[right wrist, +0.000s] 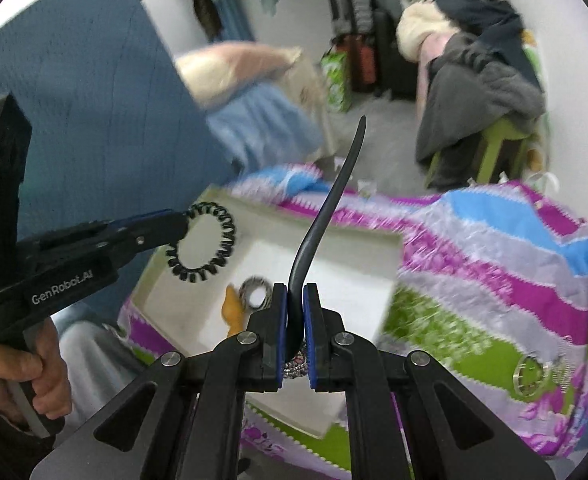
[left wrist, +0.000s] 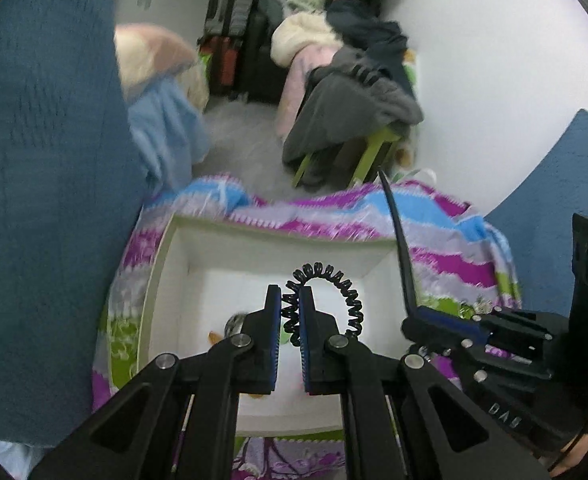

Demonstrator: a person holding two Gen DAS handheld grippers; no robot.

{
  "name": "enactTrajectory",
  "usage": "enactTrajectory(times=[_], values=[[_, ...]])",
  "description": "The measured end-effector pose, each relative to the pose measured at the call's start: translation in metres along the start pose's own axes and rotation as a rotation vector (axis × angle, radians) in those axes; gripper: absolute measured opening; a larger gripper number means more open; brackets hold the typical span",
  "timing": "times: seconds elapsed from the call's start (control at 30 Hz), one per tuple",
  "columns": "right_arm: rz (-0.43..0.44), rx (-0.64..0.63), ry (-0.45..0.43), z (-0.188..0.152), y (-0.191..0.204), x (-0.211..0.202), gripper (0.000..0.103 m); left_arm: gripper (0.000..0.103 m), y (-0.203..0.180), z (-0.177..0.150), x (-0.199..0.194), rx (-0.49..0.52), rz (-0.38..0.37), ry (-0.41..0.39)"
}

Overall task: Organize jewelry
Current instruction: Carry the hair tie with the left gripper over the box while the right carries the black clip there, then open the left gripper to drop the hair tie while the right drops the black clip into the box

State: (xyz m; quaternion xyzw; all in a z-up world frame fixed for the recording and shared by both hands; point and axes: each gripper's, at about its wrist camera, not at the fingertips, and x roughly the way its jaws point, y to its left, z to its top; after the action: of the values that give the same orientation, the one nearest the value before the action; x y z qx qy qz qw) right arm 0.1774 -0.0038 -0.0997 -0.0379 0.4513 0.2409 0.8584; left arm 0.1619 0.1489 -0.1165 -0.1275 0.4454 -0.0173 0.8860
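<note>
My left gripper (left wrist: 290,300) is shut on a black spiral hair tie (left wrist: 335,284) and holds it above the white box (left wrist: 158,264). From the right wrist view the hair tie (right wrist: 202,242) hangs over the box's left rim. My right gripper (right wrist: 295,296) is shut on a curved black headband (right wrist: 325,216) that sticks up over the box (right wrist: 373,280); the headband also shows in the left wrist view (left wrist: 397,240). A patterned bangle (right wrist: 254,293) and a yellow piece (right wrist: 232,308) lie in the box. A beaded piece (right wrist: 295,366) shows between my right fingers.
The box sits on a striped purple, blue and green blanket (right wrist: 493,264). A ring-shaped piece (right wrist: 527,374) and a chain lie on the blanket at the right. Blue cushions (left wrist: 46,160) flank the area. Clothes are piled on a green chair (left wrist: 353,112) beyond.
</note>
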Motion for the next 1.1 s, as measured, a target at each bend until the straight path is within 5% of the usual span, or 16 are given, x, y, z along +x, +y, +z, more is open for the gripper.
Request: enactTrajectory(times=[0.27, 0.47, 0.57, 0.6, 0.67, 0.7, 1.1], values=[[0.005, -0.046, 0.090, -0.023, 0.010, 0.048, 0.006, 0.007, 0.021, -0.027, 0.028, -0.043, 0.007, 0.064], [0.025, -0.041, 0.099, -0.026, 0.009, 0.053, 0.007, 0.009, 0.021, -0.027, 0.021, -0.043, 0.013, 0.029], [0.041, -0.041, 0.076, -0.023, 0.007, 0.045, 0.019, 0.010, 0.017, -0.022, 0.015, -0.050, 0.016, 0.012], [0.051, -0.039, 0.065, -0.023, 0.006, 0.040, 0.024, 0.015, 0.014, -0.020, 0.012, -0.055, 0.016, 0.007], [0.060, -0.039, 0.037, -0.020, 0.002, 0.028, 0.024, 0.057, 0.007, -0.018, 0.007, -0.054, 0.021, -0.017], [0.060, -0.043, 0.023, -0.019, 0.001, 0.022, 0.024, 0.064, 0.002, -0.016, 0.003, -0.049, 0.029, -0.040], [-0.021, 0.010, -0.157, -0.010, -0.059, -0.059, 0.024, 0.067, -0.071, 0.011, -0.017, 0.000, -0.058, -0.141]])
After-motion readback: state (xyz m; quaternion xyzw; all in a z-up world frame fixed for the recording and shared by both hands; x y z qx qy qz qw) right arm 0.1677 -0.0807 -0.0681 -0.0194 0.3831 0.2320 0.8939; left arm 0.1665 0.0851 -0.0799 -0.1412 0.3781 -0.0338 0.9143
